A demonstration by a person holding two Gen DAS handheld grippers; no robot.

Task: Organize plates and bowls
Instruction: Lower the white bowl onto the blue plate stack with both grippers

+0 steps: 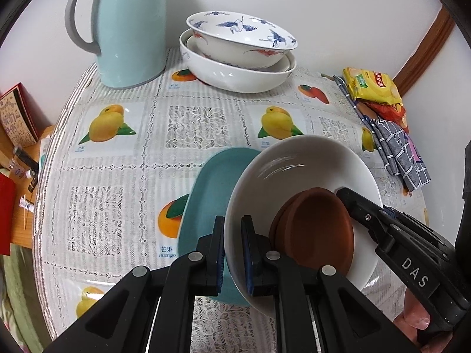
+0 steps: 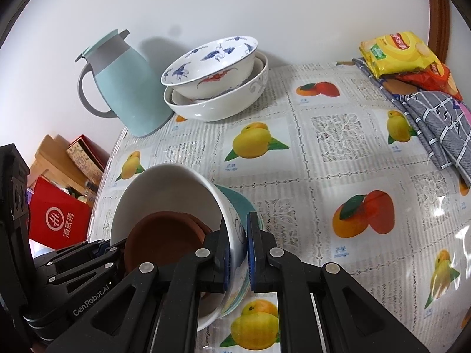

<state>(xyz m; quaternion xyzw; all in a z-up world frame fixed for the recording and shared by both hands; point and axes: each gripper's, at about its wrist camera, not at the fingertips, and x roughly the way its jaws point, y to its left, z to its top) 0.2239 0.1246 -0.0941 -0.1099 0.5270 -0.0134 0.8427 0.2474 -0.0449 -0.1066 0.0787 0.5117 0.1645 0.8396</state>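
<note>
both my grippers, left & right, are clamped on opposite rims of the white bowl, tilted w/ brown saucers inside, over a teal plate. table has a lace mango-print cloth, against a white wall w/ jug & stacked bowls at the back.

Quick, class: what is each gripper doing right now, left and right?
Left gripper: closed on the rim of the white bowl.
Right gripper: closed on the opposite rim of the same white bowl, which holds brown dishes.
</note>
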